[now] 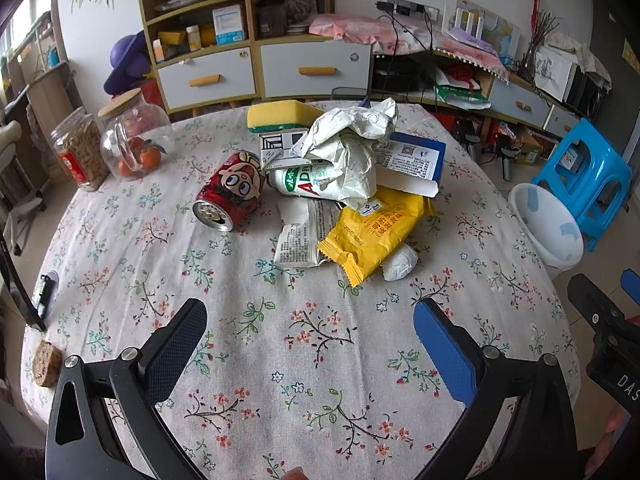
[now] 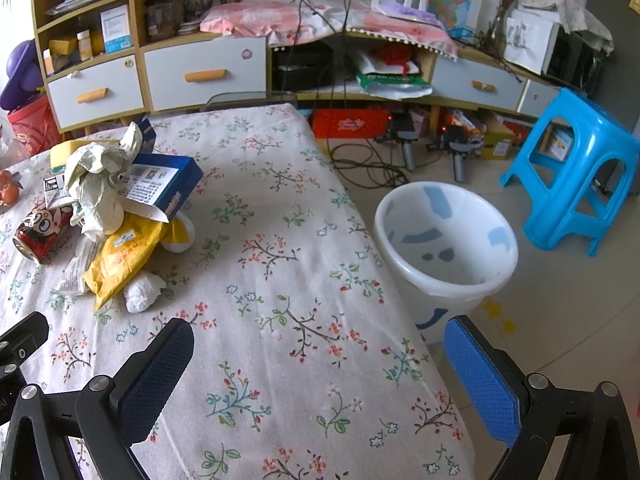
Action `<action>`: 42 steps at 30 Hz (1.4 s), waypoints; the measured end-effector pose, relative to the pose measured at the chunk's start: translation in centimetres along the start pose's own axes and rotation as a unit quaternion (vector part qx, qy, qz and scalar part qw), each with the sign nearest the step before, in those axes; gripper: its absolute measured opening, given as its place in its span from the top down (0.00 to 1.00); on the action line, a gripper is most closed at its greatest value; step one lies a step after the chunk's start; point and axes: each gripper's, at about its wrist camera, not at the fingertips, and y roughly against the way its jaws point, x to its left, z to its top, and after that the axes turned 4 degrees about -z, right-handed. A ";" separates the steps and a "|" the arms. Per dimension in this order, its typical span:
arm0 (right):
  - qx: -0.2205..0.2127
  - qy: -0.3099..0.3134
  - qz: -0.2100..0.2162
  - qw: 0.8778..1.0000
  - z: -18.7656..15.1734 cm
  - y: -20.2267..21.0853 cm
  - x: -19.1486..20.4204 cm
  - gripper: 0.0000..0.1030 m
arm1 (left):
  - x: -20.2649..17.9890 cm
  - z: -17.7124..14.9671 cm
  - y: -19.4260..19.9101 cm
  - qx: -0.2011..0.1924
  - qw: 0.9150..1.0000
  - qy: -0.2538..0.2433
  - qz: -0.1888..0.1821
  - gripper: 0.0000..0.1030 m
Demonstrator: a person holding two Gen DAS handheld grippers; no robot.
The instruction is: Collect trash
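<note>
A trash pile lies mid-table: a red can (image 1: 230, 194) on its side, a crumpled white paper bag (image 1: 348, 148), a white bottle (image 1: 300, 180), a yellow wrapper (image 1: 376, 228), a white printed wrapper (image 1: 300, 234), a paper wad (image 1: 400, 262) and a blue box (image 1: 416, 158). The pile also shows in the right wrist view, with the yellow wrapper (image 2: 124, 254) and wad (image 2: 142, 290). My left gripper (image 1: 310, 320) is open and empty, short of the pile. My right gripper (image 2: 318, 344) is open and empty over the table's right edge. A white bin (image 2: 446, 240) stands on the floor beside the table.
A yellow sponge (image 1: 280, 114), a glass jar with oranges (image 1: 134, 138) and a jar of snacks (image 1: 80, 152) stand at the table's far left. A blue stool (image 2: 576, 168) stands past the bin. Cabinets (image 1: 256, 52) and cables (image 2: 360, 160) lie behind.
</note>
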 end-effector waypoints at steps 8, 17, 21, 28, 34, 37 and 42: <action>0.000 -0.001 0.000 1.000 0.0 0.0 0.0 0.00 | 0.0 -0.1 0.0 0.001 1.000 0.000 0.000 0.00; 0.000 0.000 0.001 1.000 0.0 0.0 0.0 0.00 | 0.0 -0.1 0.0 0.001 1.000 0.000 0.001 0.00; -0.001 0.000 -0.001 1.000 -0.1 0.0 0.0 0.00 | 0.0 -0.1 0.0 0.001 1.000 0.001 0.001 0.00; -0.001 0.000 0.000 1.000 0.0 0.0 0.0 0.00 | 0.0 0.0 -0.1 0.001 1.000 0.002 0.002 0.00; 0.000 -0.001 0.000 1.000 0.0 0.1 0.0 0.00 | 0.1 0.0 0.0 0.001 1.000 0.005 0.000 0.00; -0.001 0.000 -0.001 1.000 0.0 0.1 0.1 0.00 | 0.2 0.0 0.0 0.001 1.000 0.005 0.001 0.00; -0.002 0.000 -0.001 1.000 0.0 0.1 0.0 0.00 | 0.4 0.2 0.1 0.007 1.000 0.010 -0.009 0.00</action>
